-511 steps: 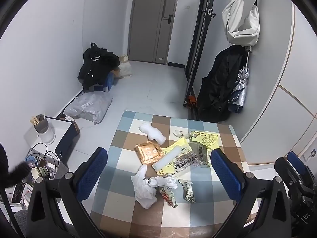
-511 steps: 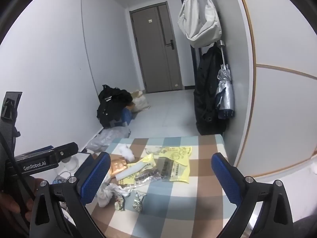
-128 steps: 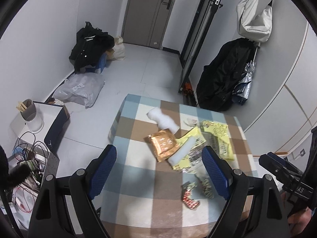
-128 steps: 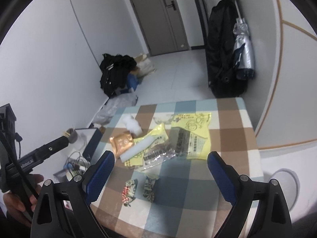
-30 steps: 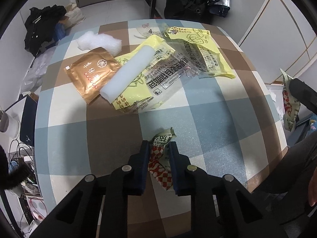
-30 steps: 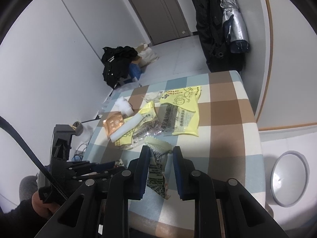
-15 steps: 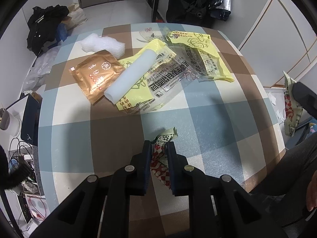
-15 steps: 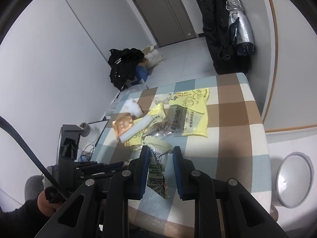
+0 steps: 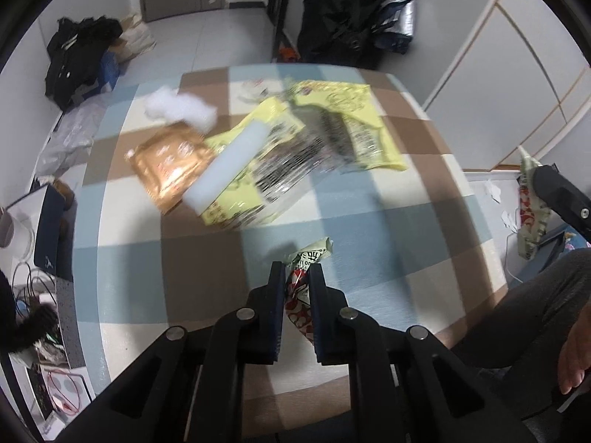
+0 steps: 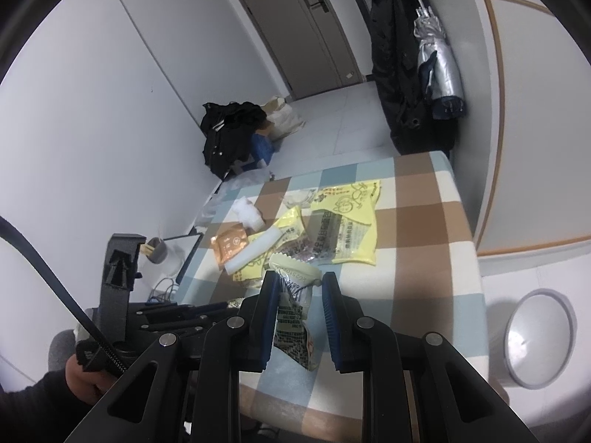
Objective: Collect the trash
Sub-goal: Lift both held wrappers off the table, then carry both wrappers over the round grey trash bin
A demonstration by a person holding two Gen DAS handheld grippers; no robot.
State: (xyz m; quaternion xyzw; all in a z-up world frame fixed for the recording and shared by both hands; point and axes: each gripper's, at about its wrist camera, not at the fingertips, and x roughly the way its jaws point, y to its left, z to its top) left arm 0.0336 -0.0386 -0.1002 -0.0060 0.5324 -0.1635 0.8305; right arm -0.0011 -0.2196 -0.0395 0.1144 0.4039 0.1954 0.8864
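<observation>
Right claw [image 10: 300, 286] around crumpled wrapper [image 10: 293, 317], above checked table [image 10: 421, 258].

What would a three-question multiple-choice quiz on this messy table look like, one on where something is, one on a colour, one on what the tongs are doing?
1. Where does the white foam stick lie?
A. On the floor
B. On the yellow wrappers, beside the orange packet
C. In the bin

2. What colours are the tablecloth's checks?
A. Blue, brown and cream
B. Red and black
C. Green and purple

3. What are the left tongs doing?
A. Standing wide open over bare cloth
B. Gripping the foam stick
C. Pinching a red-and-white wrapper

Answers:
1 B: the white foam stick rests across the yellow wrappers next to the orange packet.
2 A: the tablecloth shows blue, brown and cream squares.
3 C: the left tongs have the red-and-white wrapper squeezed between nearly closed fingers.
</observation>
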